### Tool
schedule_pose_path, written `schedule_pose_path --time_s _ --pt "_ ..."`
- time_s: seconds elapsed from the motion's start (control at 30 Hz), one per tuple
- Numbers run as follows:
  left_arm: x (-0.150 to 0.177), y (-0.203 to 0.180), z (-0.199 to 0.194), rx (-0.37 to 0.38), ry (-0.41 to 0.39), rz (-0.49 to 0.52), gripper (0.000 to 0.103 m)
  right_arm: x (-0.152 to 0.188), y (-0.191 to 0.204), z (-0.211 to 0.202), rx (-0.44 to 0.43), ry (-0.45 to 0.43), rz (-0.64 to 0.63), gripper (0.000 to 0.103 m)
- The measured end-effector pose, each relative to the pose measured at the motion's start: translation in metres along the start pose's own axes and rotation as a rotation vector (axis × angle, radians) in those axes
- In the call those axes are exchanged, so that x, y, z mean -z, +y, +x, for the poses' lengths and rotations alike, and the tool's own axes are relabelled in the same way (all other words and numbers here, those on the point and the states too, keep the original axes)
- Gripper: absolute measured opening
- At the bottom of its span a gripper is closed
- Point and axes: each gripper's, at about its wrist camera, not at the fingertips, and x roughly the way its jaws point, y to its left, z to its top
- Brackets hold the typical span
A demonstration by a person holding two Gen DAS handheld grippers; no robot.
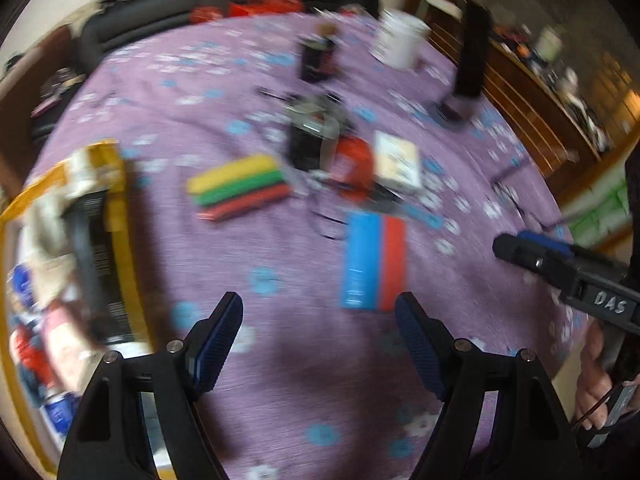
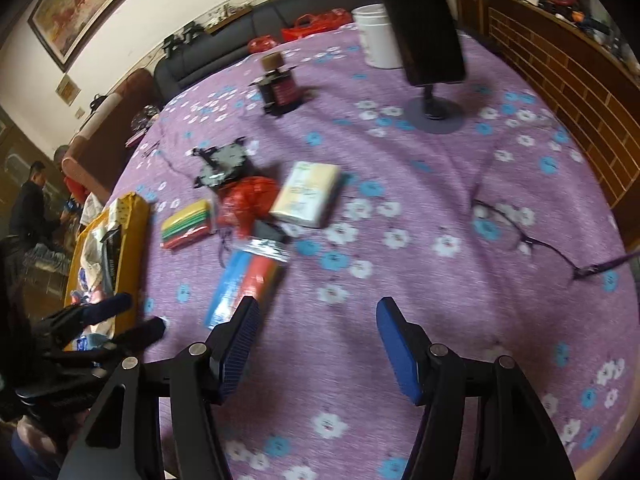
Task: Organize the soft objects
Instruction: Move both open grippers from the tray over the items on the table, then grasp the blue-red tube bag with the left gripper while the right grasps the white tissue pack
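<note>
On our purple flowered bench (image 2: 400,360) the yellow box (image 2: 136,216) waits left as the likely bin; the blue-and-red sponge pack (image 2: 244,280) lies ahead, so our left tongs (image 1: 318,320) and right tongs (image 2: 316,320) hover empty, both parted

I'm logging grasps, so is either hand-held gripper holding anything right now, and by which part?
Nothing is held. The left hand-held gripper and right hand-held gripper both stand open over the purple tablecloth, nothing between their fingers.
</note>
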Motion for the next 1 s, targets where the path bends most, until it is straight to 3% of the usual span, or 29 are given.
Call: schedule_pose_path --time_s 0.23,0.4,0.47,0.5,0.53,0.8,1.0 --pt "-0.008 -0.038 0.044 -0.004 0.078 0.079 0.077 0.009 -0.029 -0.018 0.036 -0.012 0.01 0.066" --pt "-0.016 -0.046 0.068 -0.039 0.086 0.081 0.077 0.012 -0.042 -0.028 0.055 -0.023 0.011 0.066" --pt "-0.016 -0.044 0.072 -0.025 0.087 0.058 0.066 0.013 -0.044 -0.029 0.057 -0.023 0.01 0.066" --pt "-0.016 -0.043 0.072 -0.024 0.089 0.053 0.053 0.013 -0.045 -0.029 0.057 -0.022 0.008 0.066" --pt "-0.015 -0.043 0.072 -0.036 0.081 0.055 0.047 0.013 -0.045 -0.028 0.056 -0.02 0.008 0.066" --pt "0.007 -0.022 0.055 -0.036 0.075 0.027 0.046 -0.006 -0.023 -0.004 0.013 0.014 -0.017 0.066" --pt "0.032 -0.01 0.038 -0.057 0.075 0.043 0.046 -0.046 -0.002 0.029 -0.008 0.031 -0.015 0.065"
